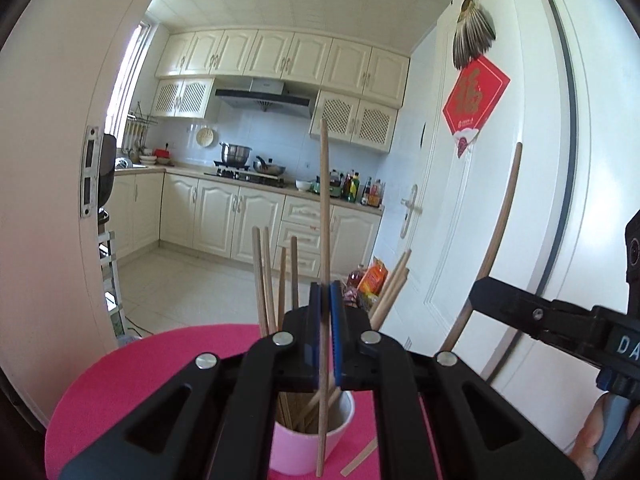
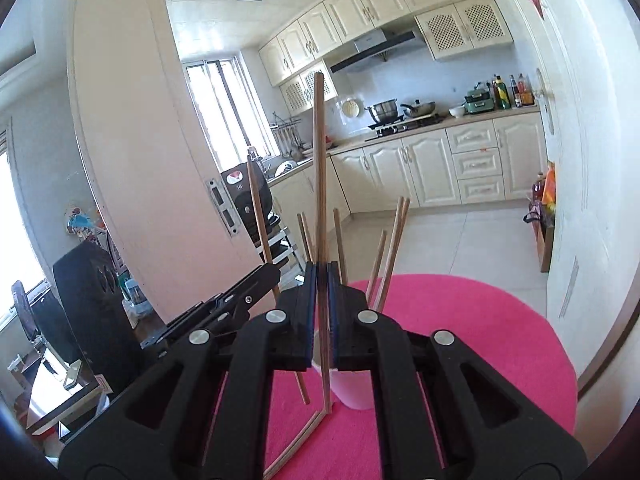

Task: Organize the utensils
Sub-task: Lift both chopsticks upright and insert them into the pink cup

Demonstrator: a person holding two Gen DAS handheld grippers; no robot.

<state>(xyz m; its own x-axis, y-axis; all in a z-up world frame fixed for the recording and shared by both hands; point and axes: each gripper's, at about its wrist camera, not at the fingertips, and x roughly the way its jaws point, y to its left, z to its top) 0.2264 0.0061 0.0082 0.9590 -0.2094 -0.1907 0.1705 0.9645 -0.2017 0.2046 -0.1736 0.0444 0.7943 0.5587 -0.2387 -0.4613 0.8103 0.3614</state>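
Observation:
A pink cup [image 1: 308,446] stands on a round pink table [image 1: 132,380] with several wooden chopsticks [image 1: 266,280] upright in it. My left gripper [image 1: 325,300] is shut on one chopstick [image 1: 325,200], held upright in front of the cup. My right gripper [image 2: 322,280] is shut on another chopstick [image 2: 319,160], upright beside the cup [image 2: 354,392]. The right gripper also shows at the right of the left wrist view [image 1: 476,292] with its chopstick [image 1: 500,224]. The left gripper also shows in the right wrist view [image 2: 272,270]. Loose chopsticks [image 2: 304,436] lie on the table.
A loose chopstick [image 1: 360,456] lies on the table by the cup. A white door [image 1: 500,200] stands close on the right, a door edge [image 1: 48,160] on the left. A kitchen with counter [image 1: 256,180] lies beyond. Bottles and bags [image 1: 368,280] sit on the floor.

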